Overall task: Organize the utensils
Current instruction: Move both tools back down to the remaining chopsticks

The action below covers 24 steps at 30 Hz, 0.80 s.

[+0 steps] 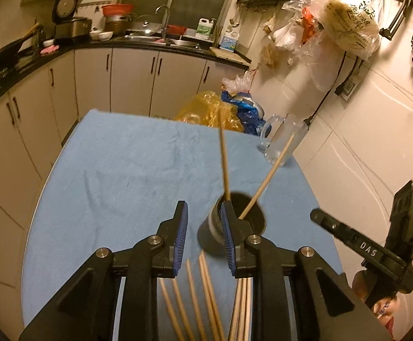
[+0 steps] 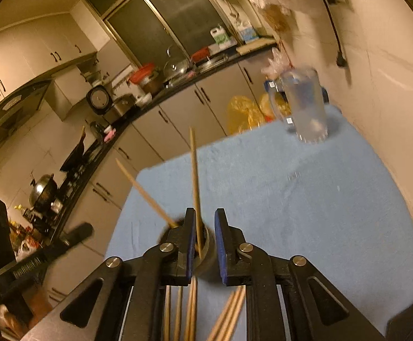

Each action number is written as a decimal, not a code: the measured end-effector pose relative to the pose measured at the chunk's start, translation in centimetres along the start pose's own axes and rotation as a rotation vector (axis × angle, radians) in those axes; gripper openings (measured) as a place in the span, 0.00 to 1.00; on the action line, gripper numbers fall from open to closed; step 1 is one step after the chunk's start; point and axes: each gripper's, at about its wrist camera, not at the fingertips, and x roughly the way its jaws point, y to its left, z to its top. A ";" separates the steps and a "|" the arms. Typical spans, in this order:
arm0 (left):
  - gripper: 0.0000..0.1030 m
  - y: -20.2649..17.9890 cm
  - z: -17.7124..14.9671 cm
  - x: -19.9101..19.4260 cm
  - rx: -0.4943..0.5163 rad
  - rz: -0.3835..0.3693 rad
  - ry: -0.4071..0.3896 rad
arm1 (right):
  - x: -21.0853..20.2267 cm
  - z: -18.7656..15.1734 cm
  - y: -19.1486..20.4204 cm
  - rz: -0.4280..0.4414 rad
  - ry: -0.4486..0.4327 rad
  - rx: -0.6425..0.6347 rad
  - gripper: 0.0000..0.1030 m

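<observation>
Two chopsticks (image 1: pixel 224 167) already stand in the dark cup (image 1: pixel 234 224) on the blue-covered tabletop (image 1: pixel 121 170), leaning apart, so I judge I am partway through loading it. The rest of the loose chopsticks (image 1: pixel 195 298) lie flat on the cloth just in front of the cup, fanned out beneath both tools. My left hand-held gripper (image 1: pixel 203 227) has its jaws slightly spread with nothing between them; its right finger overlaps the cup's near rim in this view, though I cannot tell whether it touches. My right hand-held gripper (image 2: pixel 205 244) is parted a little less, also empty, hovering over the cup with one standing stick (image 2: pixel 195 182) showing through the gap, untouched by the pads as far as I can see. A clear glass mug (image 2: pixel 305 108) stands well apart near the wall. Next I expect to drop onto the loose pile, which calls for singling out one or two sticks and pinching them low against the cloth without scattering the others or knocking the cup.
</observation>
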 end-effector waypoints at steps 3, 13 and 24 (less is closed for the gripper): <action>0.22 1.3 -2.7 -0.3 -0.023 0.007 0.026 | 0.1 -2.4 -1.2 0.001 0.052 0.023 0.14; 0.22 5.8 -11.4 4.1 -0.164 -0.002 0.263 | 2.6 -9.7 -4.9 -0.024 0.247 0.138 0.14; 0.22 5.6 -12.3 8.0 -0.177 0.060 0.349 | 2.3 -11.3 -6.0 -0.046 0.278 0.176 0.14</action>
